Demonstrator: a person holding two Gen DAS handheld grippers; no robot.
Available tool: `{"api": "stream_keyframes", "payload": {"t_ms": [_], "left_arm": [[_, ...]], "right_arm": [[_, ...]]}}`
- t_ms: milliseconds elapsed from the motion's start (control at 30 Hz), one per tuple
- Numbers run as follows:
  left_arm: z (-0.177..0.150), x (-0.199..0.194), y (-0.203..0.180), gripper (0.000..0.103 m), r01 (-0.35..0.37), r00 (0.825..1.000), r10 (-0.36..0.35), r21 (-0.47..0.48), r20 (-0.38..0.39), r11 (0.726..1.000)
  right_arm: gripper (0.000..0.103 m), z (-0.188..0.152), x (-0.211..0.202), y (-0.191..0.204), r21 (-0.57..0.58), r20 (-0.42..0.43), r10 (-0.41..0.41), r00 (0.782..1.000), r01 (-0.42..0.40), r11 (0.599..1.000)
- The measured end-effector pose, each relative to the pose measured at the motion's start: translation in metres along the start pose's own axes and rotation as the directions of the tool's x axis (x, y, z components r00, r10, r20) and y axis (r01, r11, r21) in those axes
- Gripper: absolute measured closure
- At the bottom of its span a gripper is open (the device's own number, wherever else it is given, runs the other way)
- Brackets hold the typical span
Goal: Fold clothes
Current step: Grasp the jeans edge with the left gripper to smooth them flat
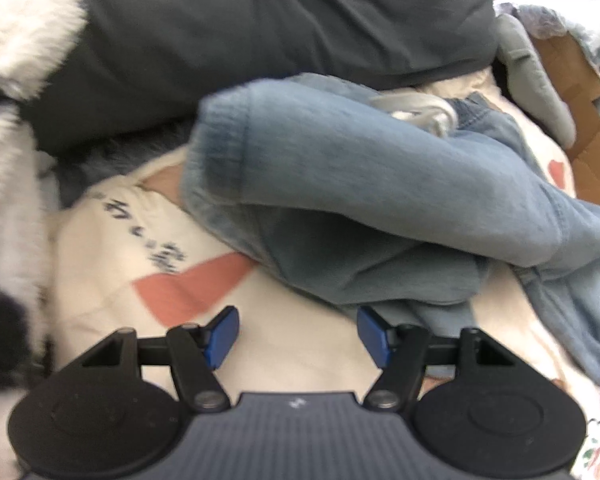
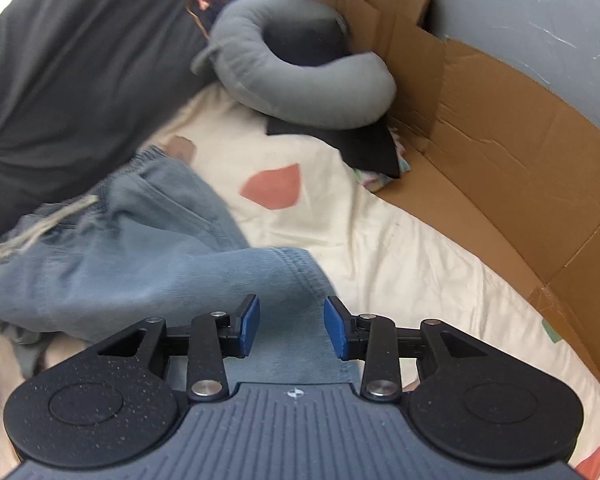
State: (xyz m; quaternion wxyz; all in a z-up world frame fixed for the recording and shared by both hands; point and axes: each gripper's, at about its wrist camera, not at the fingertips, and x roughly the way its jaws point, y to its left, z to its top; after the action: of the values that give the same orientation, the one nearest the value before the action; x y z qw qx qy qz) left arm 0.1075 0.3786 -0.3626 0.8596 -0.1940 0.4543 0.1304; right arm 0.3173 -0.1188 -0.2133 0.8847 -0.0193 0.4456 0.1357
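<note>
Faded blue denim trousers with drawstring (image 1: 380, 184) lying bunched on cream patterned bed sheet (image 2: 380, 248).

Right hand-held gripper (image 2: 291, 326) standing partly open over near hem, not pinching.

Left hand-held gripper (image 1: 298, 338) gaping wide over bare sheet, just short of bunched denim.

Risk: blurred, moving frames; left grabbing sheet along with denim, fold going crooked.

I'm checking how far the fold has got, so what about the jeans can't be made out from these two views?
- Left wrist view: the jeans run off the right edge, so their full extent is cut off, and motion blur hides seams.
- Right wrist view: the denim passes under the right hand-held gripper, which hides it there.
- Right wrist view: the jeans' far side is cut off at the left edge.
</note>
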Motion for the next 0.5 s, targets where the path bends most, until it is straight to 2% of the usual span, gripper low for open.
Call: {"api": "stream_keyframes", "payload": {"t_ms": [133,200,333,400,467,500], "left_arm": [[-0.005,0.013,-0.012,0.036,0.043,0.999,-0.043,-0.010,-0.014,0.999],[-0.007,0.021,-0.017,0.040,0.054,0.998,-0.054,-0.021,-0.019,0.998],[-0.008,0.030,-0.024,0.043,0.073,0.997,-0.072,-0.040,0.013,0.997],[-0.010,0.032,-0.028,0.050,0.070,0.997,-0.069,-0.029,0.029,0.997],[-0.011,0.034,-0.031,0.083,0.089,0.996,-0.088,-0.026,0.034,0.996],[-0.012,0.032,-0.032,0.086,0.093,0.995,-0.092,-0.022,0.037,0.995]], "right_arm": [[0.060,-0.007,-0.011,0.013,-0.017,0.016,0.063,0.998,-0.062,0.998],[0.060,-0.013,-0.013,0.022,-0.034,0.013,0.091,0.996,-0.090,0.995],[0.060,-0.024,-0.015,0.039,-0.067,-0.009,0.134,0.991,-0.135,0.989],[0.060,-0.030,-0.015,0.045,-0.080,-0.023,0.148,0.989,-0.150,0.985],[0.060,-0.036,-0.014,0.049,-0.083,-0.038,0.154,0.987,-0.157,0.984],[0.060,-0.038,-0.014,0.052,-0.084,-0.046,0.157,0.986,-0.161,0.983]]}}
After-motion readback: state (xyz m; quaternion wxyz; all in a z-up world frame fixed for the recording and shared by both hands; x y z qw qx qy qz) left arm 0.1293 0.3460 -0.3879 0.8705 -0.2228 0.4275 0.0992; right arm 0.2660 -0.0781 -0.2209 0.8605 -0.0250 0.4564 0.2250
